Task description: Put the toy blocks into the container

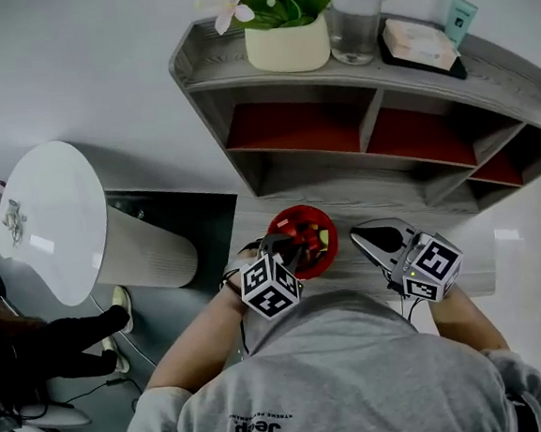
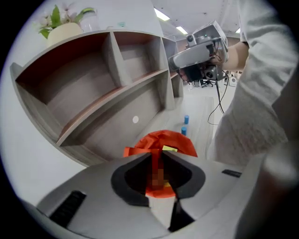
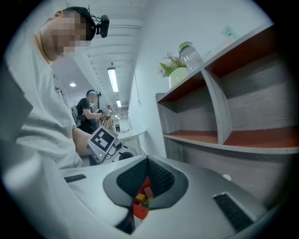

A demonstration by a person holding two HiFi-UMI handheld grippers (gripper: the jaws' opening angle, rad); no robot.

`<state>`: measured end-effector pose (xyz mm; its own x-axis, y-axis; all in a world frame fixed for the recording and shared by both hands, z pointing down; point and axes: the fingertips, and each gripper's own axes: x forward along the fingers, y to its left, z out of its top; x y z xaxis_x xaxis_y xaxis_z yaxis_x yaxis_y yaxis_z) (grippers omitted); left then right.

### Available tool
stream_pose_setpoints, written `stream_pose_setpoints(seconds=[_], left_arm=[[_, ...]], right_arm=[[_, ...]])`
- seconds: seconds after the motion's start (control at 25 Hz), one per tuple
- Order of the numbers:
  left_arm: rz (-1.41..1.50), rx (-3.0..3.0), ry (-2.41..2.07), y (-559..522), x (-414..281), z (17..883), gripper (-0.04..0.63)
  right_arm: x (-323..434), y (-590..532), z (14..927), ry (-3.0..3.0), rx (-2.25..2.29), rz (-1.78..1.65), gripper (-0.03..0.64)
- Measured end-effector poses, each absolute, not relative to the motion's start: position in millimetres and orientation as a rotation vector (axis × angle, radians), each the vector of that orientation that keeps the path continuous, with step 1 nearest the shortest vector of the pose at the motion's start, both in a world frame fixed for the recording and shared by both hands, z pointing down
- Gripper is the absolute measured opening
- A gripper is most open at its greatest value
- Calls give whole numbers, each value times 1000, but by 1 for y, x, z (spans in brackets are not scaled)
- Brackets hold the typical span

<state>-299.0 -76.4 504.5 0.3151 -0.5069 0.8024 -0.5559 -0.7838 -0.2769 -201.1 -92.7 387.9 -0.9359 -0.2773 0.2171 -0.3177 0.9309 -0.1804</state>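
Grey jaws of your left gripper [image 2: 156,161] clamped the rim of the red bowl [image 2: 183,143], toy blocks [image 3: 141,197] piled inside. Your right gripper [image 1: 363,238] hung just beside, jaws together, empty. Blue cylinder blocks [image 2: 186,119] stood beyond on the desk [image 2: 200,114].

The grey sweatshirt [image 1: 360,381] on the person below me has "Jeep" printed across its back, with a smaller line beside it too fine to read. The cubes on the left claw [image 1: 291,253] and right claw [image 1: 359,237] carry black-and-white square code markers. Print on the teal card [image 1: 460,17] on the shelf top is illegible.
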Motion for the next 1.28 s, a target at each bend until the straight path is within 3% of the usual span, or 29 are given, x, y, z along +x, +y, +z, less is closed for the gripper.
stream_pose_setpoints(seconds=[0.16,0.24,0.28,0.52,0.76,0.96,1.28], left_arm=[[1480,2500,-1017,-78,-306,509,121],[1460,2497,-1016,-79,-306,510,240],[1443,2504,-1012,-80,-304,509,249],[1366,2597,-947,-86,-265,491,250],[1354,2703,-815,-91,-175,496,242],[1430,2674,-628,-84,-84,539,242],[1807,2546,-548,-111,12,658,242]], right_arm=[[-208,-91,388,-2880,471,322,18],[-206,-90,390,-2872,485,320,18],[-204,-89,391,-2866,494,321,18],[-172,-94,388,-2846,576,334,18],[-105,-111,388,-2841,684,353,18],[-29,-111,400,-2806,767,412,18],[107,-109,430,-2748,874,506,18]])
